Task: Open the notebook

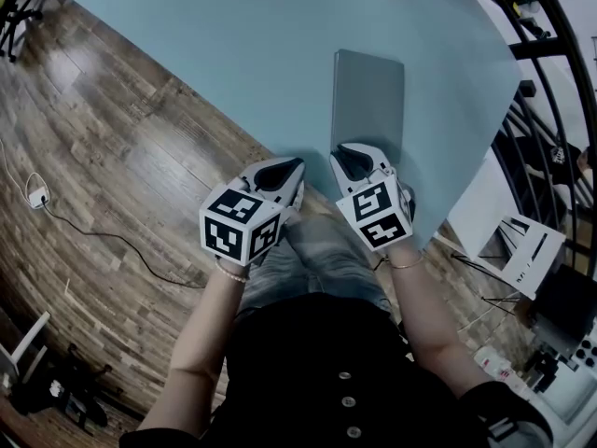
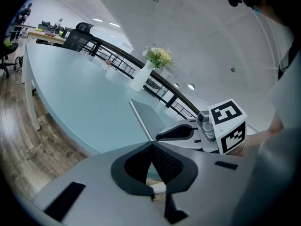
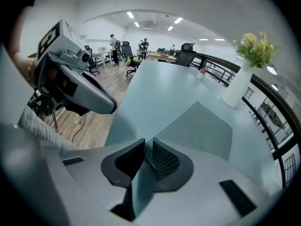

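Note:
A closed grey notebook point(image 1: 368, 96) lies on the pale blue table point(image 1: 215, 54), its near end towards me. My right gripper point(image 1: 358, 157) is at that near end. In the right gripper view its jaws point(image 3: 145, 142) stand a narrow slit apart, and the notebook's grey edge point(image 3: 200, 126) runs into that slit; I see no pad pressing on it. My left gripper point(image 1: 283, 173) hangs to the left of the notebook by the table's front edge. Its fingertips point(image 2: 151, 146) meet with nothing between them. The left gripper view shows the notebook point(image 2: 153, 114) lying flat.
A white vase point(image 2: 140, 78) with flowers stands beyond the notebook's far end, near the table's back edge point(image 3: 236, 92). A black railing point(image 1: 550, 73) runs along the table's right side. Wooden floor point(image 1: 112, 175) lies to the left. My lap is just under the grippers.

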The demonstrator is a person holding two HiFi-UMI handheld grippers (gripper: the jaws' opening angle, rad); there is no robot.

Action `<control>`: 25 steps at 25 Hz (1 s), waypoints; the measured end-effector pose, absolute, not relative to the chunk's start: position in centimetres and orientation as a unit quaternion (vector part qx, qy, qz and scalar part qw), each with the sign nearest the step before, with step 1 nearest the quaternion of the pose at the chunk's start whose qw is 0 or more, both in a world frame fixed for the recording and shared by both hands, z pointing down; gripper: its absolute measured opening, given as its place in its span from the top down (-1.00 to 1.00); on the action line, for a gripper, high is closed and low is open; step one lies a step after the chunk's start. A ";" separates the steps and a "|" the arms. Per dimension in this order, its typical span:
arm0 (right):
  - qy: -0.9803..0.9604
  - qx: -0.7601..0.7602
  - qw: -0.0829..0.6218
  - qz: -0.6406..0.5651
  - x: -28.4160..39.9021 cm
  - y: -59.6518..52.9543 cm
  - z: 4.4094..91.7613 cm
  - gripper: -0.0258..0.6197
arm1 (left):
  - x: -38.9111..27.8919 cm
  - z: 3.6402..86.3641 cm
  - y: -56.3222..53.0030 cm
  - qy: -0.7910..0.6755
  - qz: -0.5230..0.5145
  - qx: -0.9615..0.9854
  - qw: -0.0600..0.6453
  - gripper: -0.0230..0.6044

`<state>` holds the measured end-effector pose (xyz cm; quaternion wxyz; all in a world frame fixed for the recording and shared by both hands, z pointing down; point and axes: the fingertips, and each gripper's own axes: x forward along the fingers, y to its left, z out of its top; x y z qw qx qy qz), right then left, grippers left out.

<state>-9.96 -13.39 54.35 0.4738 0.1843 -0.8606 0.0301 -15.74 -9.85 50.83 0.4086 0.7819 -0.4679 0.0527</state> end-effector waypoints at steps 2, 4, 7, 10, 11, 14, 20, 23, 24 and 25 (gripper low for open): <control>-0.864 0.183 0.467 0.046 -9.9 -13.4 54.4 0.76 | -15.6 50.9 -9.9 -0.469 0.054 0.781 0.409 0.87; -0.866 0.183 0.461 0.062 -9.8 -13.4 54.4 0.77 | -15.6 50.9 -10.0 -0.470 0.055 0.781 0.409 0.87; -0.868 0.186 0.452 0.083 -9.8 -13.4 54.2 0.78 | -15.6 50.7 -10.0 -0.471 0.058 0.781 0.406 0.87; -0.869 0.190 0.447 0.091 -9.8 -13.6 54.0 0.80 | -15.6 50.4 -10.2 -0.468 0.063 0.786 0.400 0.87; -0.870 0.191 0.444 0.092 -9.7 -13.7 54.0 0.80 | -15.5 50.3 -10.2 -0.467 0.065 0.787 0.398 0.87; -0.872 0.191 0.436 0.116 -9.3 -13.8 53.8 0.82 | -15.5 49.9 -10.6 -0.465 0.068 0.791 0.391 0.87; -0.875 0.195 0.419 0.143 -9.1 -13.9 53.2 0.83 | -15.3 49.1 -11.2 -0.459 0.074 0.802 0.377 0.87; -0.878 0.201 0.409 0.145 -8.8 -14.0 52.5 0.83 | -14.9 48.6 -11.5 -0.455 0.078 0.806 0.370 0.87; -0.880 0.204 0.405 0.144 -8.6 -14.0 52.3 0.83 | -14.7 48.4 -11.5 -0.454 0.078 0.807 0.369 0.87; -0.881 0.207 0.400 0.144 -8.5 -14.1 52.0 0.83 | -14.6 48.2 -11.7 -0.455 0.078 0.807 0.368 0.87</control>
